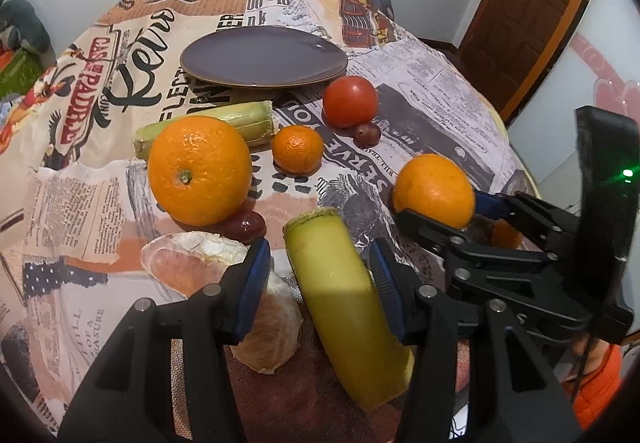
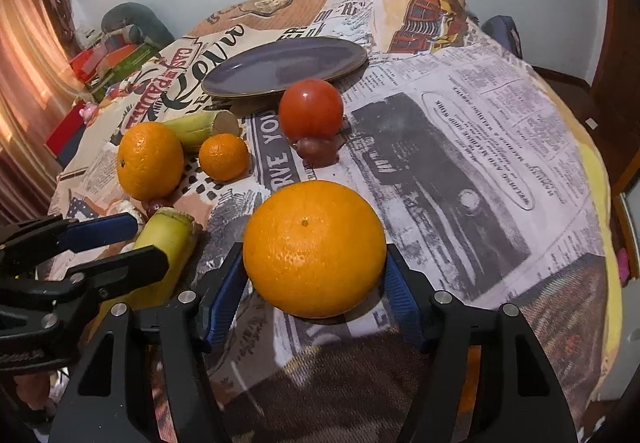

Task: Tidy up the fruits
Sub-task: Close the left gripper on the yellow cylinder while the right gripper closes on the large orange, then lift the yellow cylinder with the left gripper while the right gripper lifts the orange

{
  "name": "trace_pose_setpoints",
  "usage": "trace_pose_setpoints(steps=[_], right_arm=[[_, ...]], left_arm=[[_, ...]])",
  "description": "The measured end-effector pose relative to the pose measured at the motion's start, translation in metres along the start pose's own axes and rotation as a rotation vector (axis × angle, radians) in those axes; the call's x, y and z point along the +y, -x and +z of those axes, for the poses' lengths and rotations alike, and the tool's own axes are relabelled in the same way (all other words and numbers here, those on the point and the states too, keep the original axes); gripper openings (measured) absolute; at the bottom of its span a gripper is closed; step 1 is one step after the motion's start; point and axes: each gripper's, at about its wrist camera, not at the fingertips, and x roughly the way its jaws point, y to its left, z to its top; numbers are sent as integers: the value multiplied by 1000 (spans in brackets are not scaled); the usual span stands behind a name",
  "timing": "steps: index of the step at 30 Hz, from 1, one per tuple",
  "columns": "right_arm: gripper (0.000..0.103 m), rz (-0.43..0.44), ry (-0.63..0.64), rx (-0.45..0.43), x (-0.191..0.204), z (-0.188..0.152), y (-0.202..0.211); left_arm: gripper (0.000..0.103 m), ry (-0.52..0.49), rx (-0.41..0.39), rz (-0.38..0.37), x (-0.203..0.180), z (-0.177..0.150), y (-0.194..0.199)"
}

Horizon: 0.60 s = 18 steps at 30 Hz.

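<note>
My left gripper (image 1: 320,283) straddles a yellow-green cane piece (image 1: 340,283) lying on the printed tablecloth. Its right pad sits at the piece's side, while a gap shows beside the left pad, so it is open. My right gripper (image 2: 314,291) has both blue pads against the sides of a large orange (image 2: 314,249) that rests on the cloth. In the left wrist view that orange (image 1: 434,191) sits at the right, inside the right gripper (image 1: 452,215). An empty purple plate (image 1: 264,55) (image 2: 284,67) stands at the far middle.
Between the grippers and the plate lie another big orange (image 1: 199,170), a mandarin (image 1: 298,149), a tomato (image 1: 350,101), a second cane piece (image 1: 224,119), a grape (image 1: 368,133) and a dark red fruit (image 1: 246,225). Peeled citrus segments (image 1: 188,263) lie left of my left gripper.
</note>
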Motion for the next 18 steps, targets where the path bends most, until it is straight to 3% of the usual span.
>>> trace_pose_setpoints(steps=[7, 12, 18], right_arm=[[63, -17, -2, -42, -6, -1, 19], [63, -17, 0, -69, -5, 2, 27], [63, -22, 0, -81, -4, 5, 32]], left_arm=[[47, -45, 37, 24, -12, 3, -10], [43, -22, 88, 12, -6, 7, -24], [40, -14, 82, 7, -6, 10, -26]])
